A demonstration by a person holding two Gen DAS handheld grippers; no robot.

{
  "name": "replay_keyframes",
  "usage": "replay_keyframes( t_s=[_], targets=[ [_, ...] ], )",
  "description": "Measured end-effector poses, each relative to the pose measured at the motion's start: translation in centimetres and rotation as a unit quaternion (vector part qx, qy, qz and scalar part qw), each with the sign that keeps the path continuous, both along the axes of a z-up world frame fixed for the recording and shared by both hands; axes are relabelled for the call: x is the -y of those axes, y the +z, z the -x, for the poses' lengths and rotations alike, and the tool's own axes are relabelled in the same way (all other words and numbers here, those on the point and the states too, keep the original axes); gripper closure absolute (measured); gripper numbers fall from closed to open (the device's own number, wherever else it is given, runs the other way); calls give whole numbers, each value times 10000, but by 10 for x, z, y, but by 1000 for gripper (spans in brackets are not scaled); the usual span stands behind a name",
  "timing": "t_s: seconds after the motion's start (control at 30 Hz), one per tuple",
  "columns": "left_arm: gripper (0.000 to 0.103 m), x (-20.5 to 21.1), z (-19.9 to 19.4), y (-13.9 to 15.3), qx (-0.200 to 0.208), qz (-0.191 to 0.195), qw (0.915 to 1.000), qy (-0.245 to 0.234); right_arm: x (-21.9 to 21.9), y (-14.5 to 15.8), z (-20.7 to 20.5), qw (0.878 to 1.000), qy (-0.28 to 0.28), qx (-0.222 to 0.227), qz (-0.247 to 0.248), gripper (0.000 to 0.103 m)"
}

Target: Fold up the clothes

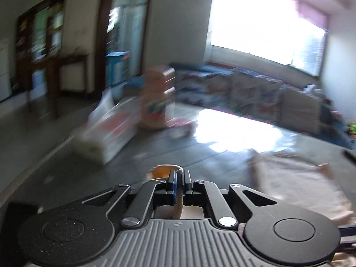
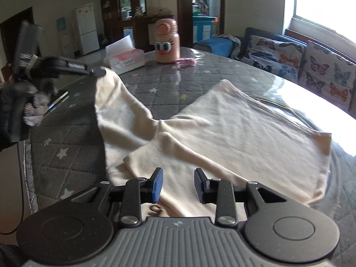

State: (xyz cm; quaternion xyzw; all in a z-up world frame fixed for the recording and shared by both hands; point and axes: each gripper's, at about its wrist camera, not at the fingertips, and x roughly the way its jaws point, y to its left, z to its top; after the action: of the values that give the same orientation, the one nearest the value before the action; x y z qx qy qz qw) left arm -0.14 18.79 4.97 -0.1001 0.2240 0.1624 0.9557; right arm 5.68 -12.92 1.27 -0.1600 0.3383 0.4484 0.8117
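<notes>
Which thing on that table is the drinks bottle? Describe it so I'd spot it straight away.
Start at the round table under its grey quilted star-pattern cover. At its far edge, right of the white tissue box, stands a peach-pink plastic bottle. Only it has a cartoon face with big eyes.

Left wrist view: heavy motion blur, only gripper body sharp. Daylight from window (image 1: 267, 20), blown out; glare patch on table (image 1: 233, 131). Right wrist view: mostly sharp, blur at far left. Fisheye bending + dark vignette at corners, both views.
</notes>
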Motion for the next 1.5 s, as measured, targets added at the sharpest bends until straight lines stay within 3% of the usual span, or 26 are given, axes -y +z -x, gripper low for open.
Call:
replay_keyframes(
  t_s=[0.17,0.37,0.57,0.73,0.83,0.9,1.03,1.3,1.47,1.5],
  targets=[
    [98,62,-9,31,432,-72,9943,-972,24,2,-5,9994,-310,-11,-126,72],
    [98,136,-28,42,592,-66,9756,-2113,64,2,-14,9961,-814,-100,-312,72],
    [98,193,-49,29,379,22,9538,-2980,101,-3,-21,9909,-1260,-213,-426,72],
    [95,223,-61,7,-38,99,9388,-3444,123,-8,-24,9861,-1566,-316,-466,72],
    [90,228,-52,0,-114,34,9314,-3639,131,-9,-24,9839,-1686,-334,-479,72],
    [73,225,-45,-2,-137,0,9279,-3726,137,-7,-25,9826,-1759,-351,-483,72],
    [68,201,-31,-3,-122,-146,9350,-3542,143,-2,-27,9808,-1852,-331,-516,72],
    [71,123,-18,-25,-532,-171,9665,-2506,121,1,-38,9826,-1700,-348,-664,72],
    [75,95,-10,-41,-760,-42,9720,-2224,98,-14,-52,9831,-1701,-434,-511,75],
    [76,93,-9,-44,-808,-25,9721,-2203,95,-16,-54,9832,-1707,-449,-475,80]
  ],
)
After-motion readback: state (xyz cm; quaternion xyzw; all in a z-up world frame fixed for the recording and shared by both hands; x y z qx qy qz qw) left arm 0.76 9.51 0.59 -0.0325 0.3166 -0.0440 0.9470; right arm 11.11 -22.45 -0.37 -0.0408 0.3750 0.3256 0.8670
